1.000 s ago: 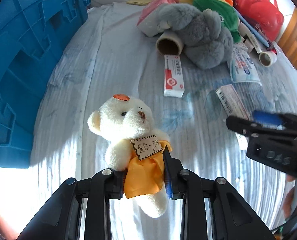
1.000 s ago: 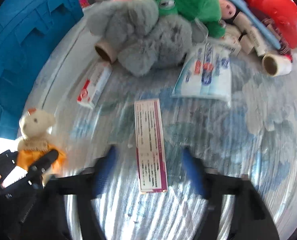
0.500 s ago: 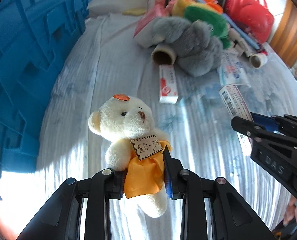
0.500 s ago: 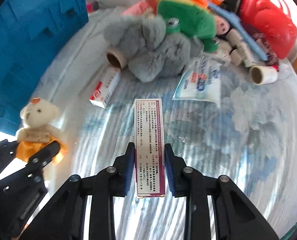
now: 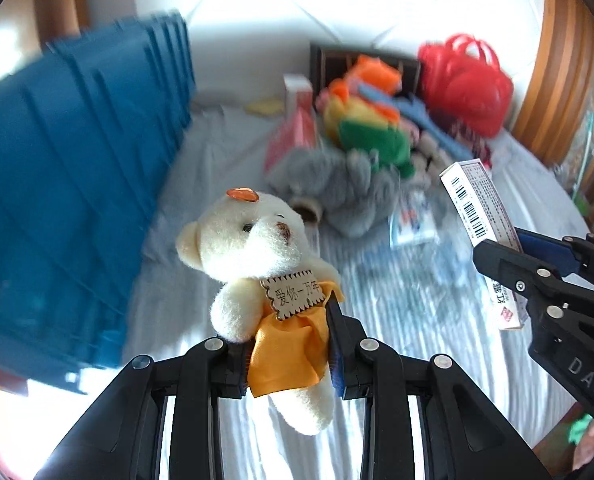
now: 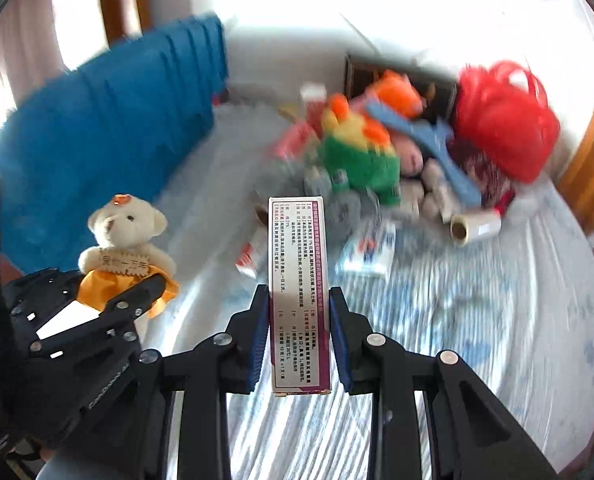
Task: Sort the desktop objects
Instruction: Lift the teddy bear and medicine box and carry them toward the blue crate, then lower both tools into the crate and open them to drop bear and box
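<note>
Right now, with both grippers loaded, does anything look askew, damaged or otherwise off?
Nothing looks damaged or spilled. The left gripper clamps the teddy bear low, at its orange skirt, so the head leans left. The right gripper holds the medicine box squarely. The unsorted pile by the red bag is jumbled but blurred.

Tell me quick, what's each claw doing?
Left claw: closed, holding the teddy bear.
Right claw: closed, holding the medicine box.

place: home bedroom; evidence: sheet-covered bed (image 6: 497, 320); plush toys (image 6: 357, 152); wooden frame (image 5: 553, 80); blue crate (image 5: 65, 184)
</note>
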Motion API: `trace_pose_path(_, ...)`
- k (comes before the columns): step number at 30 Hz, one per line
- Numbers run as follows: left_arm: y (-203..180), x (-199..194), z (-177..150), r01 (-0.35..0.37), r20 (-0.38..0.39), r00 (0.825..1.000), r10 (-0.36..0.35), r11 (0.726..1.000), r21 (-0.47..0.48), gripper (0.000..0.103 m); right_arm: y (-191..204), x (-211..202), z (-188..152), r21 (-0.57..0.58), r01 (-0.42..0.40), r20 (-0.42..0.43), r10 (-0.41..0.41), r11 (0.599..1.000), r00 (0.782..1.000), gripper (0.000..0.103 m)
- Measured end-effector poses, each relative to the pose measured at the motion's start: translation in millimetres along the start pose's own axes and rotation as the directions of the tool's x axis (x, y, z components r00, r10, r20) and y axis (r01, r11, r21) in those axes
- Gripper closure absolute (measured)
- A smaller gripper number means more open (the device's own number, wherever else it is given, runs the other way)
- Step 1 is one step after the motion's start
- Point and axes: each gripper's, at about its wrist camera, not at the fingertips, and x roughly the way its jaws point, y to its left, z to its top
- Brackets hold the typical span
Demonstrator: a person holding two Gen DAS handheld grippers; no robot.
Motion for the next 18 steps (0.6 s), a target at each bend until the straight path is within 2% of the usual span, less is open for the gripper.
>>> trace_pose_path(4, 5.8, -44.4, 10.2, -0.061, 0.069, 0.996, 0.063, 0.997, -0.040, 0.075, 6.7, -41.2, 16.4, -0.057, -0.053, 0.087, 0.058, 0.997, 0.995, 0.075)
trace_pose_path(9, 25.2, -103.8, 19.8, -0.119, 0.179, 0.975, 0.132, 0.989, -0.082, 0.075, 29.4, -86.1, 39.0, -0.121, -0.103, 0.204, 0.127, 0.987, 0.971, 0.075)
trace_pose_path(14, 60.5, -158.2, 35.7, -0.153, 0.310, 0.933, 0.183, 0.981, -0.119, 0.074, 77.3, -112.6, 66.5, -0.186, -0.120, 0.305, 0.174, 0.975, 0.936, 0.075)
trace_pose_path(18, 108.6, -189.4, 45.9, -0.207, 0.383, 0.890, 0.248, 0.967, -0.145, 0.074, 132.2, -122.2, 93.1, -0.230, -0.143, 0.374, 0.223, 0.963, 0.900, 0.075)
